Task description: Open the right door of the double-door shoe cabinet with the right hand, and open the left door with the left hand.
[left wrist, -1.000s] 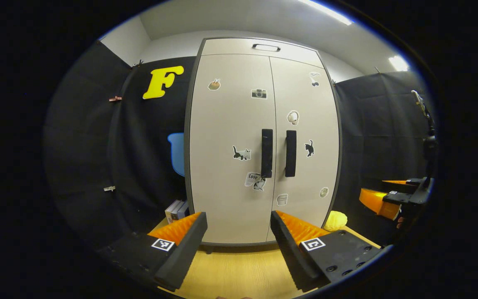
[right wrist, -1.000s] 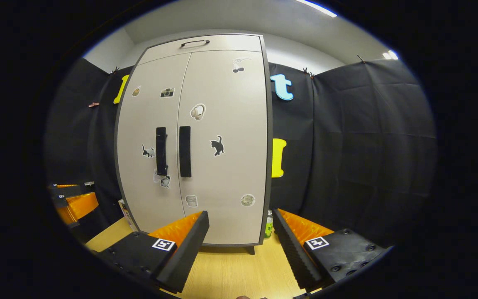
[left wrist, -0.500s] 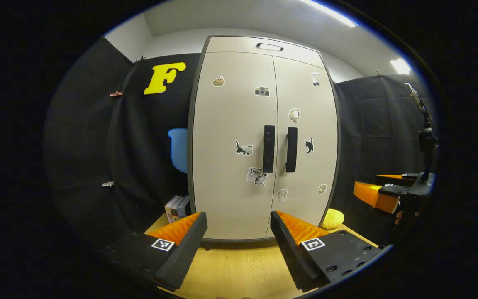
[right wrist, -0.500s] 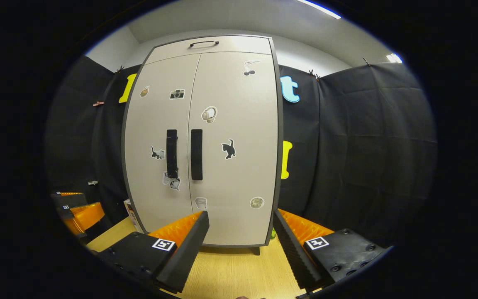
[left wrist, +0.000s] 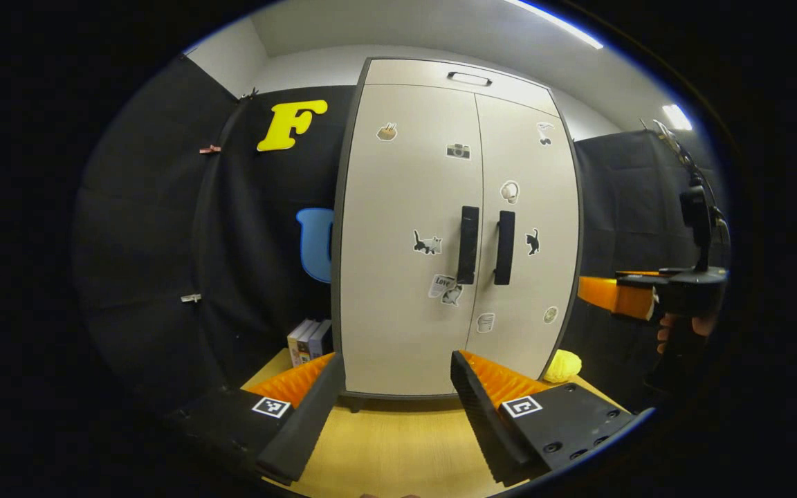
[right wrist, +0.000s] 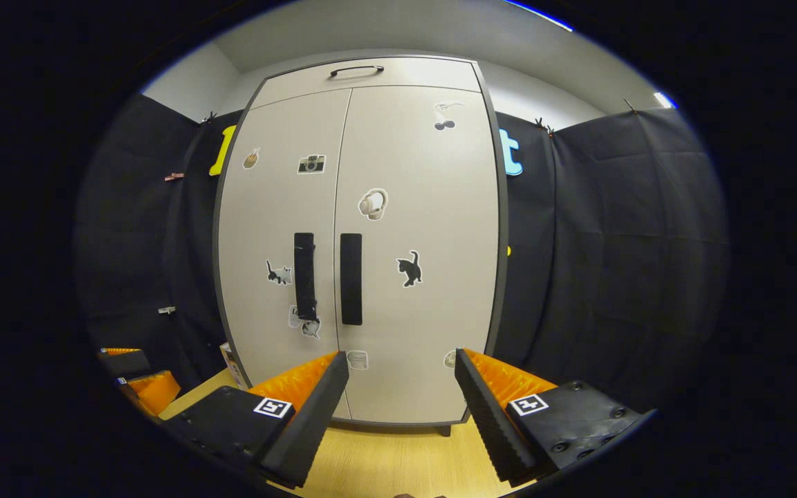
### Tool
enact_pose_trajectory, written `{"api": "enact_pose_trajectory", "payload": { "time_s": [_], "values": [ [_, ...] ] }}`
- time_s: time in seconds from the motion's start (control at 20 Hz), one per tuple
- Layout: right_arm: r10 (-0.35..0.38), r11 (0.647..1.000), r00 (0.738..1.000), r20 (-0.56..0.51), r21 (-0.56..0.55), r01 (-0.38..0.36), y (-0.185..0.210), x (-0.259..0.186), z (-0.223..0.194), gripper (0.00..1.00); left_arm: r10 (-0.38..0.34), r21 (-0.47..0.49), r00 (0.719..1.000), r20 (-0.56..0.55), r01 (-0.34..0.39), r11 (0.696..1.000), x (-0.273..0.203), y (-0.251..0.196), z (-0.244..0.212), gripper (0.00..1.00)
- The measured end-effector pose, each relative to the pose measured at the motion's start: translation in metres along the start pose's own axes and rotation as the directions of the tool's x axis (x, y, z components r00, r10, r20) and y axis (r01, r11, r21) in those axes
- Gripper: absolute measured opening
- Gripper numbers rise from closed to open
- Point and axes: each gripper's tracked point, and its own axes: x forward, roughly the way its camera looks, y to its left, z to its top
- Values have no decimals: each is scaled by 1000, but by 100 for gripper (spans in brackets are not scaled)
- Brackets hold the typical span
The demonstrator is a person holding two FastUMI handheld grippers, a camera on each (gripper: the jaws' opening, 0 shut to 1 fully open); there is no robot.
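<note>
Left gripper view: the left tool point(left wrist: 398, 404) hangs spread apart above the worktop point(left wrist: 398, 449), facing the shut cabinet point(left wrist: 405, 277); the right tool point(left wrist: 616, 296) is near its right edge. Right gripper view: the right tool point(right wrist: 402, 408), fingers apart, faces the right door point(right wrist: 426, 311) and its handle point(right wrist: 351, 279), well clear.

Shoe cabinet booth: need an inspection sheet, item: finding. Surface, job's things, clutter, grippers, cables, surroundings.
Surface: wooden floor, bare ahead of the cabinet.
Job's things: shoe cabinet upright; left door and right door both closed; left handle and right handle untouched.
Clutter: books left of the cabinet, yellow object at its right foot.
Grippers: left gripper open, short of the doors; right gripper open, also short.
Cables: nothing seen.
Surroundings: black cloth wall, ceiling light.
</note>
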Motion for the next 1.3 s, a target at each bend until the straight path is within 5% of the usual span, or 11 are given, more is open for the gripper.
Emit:
{"api": "enact_pose_trajectory", "payload": {
  "time_s": [0.2,0.6,0.95,1.3],
  "values": [
    [68,998,998,17,7,-68,23,25,18,98,9,-14,1000,-11,-10,1000,-3,5,-6,95],
    [42,999,995,91,-24,-40,43,104,48,98,62,-19,998,-18,-62,998,-10,29,-13,95],
    [15,999,998,56,-41,-13,52,164,28,98,119,-19,992,-45,-120,993,-18,48,-27,95],
    [4,1000,1000,30,-20,-3,56,177,20,91,155,-41,986,-66,-158,987,-25,59,-36,95]
  ]
}}
